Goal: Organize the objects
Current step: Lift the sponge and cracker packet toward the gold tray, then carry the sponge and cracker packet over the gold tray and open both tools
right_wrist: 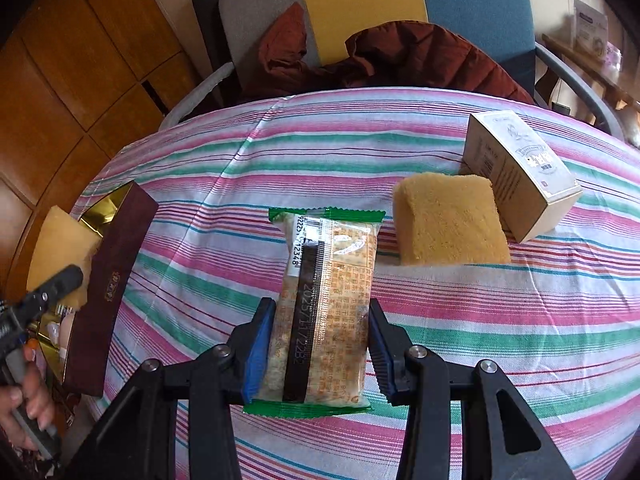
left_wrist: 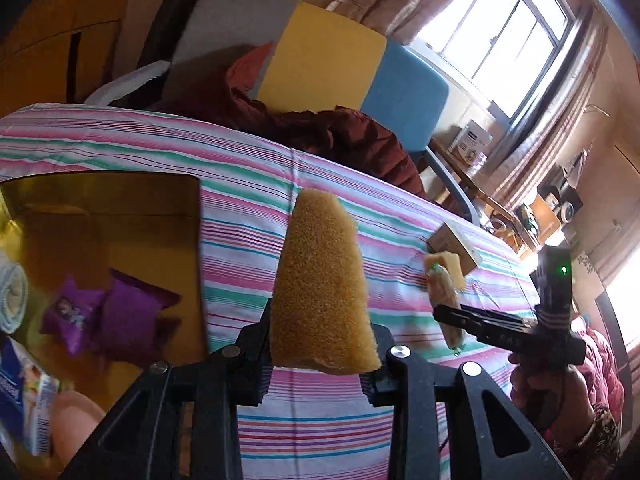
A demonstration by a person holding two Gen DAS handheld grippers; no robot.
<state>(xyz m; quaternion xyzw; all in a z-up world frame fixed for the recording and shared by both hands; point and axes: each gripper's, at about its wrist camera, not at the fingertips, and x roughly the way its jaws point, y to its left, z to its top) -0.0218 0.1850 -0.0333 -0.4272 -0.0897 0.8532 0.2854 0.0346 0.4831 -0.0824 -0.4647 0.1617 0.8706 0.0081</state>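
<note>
The left gripper (left_wrist: 320, 364) is squeezed tight on a yellow sponge (left_wrist: 320, 284). The sponge sticks up between the two black fingers, in the air above the striped cloth (left_wrist: 320, 432). Just to its left is a gold box (left_wrist: 100, 216), open on top, with purple snack packs (left_wrist: 116, 316) and a rolled towel (left_wrist: 12, 296) inside.

The right gripper (right_wrist: 320, 344) is partly closed, with its blue pads (right_wrist: 256, 352) pressing both sides of a snack bar (right_wrist: 324, 304) in a clear wrapper with green ends. Past it, a second sponge (right_wrist: 448, 220) lies on the cloth, touching a white carton (right_wrist: 520, 172). A red jacket (right_wrist: 420, 60) lies on the chair (right_wrist: 480, 0) behind.
</note>
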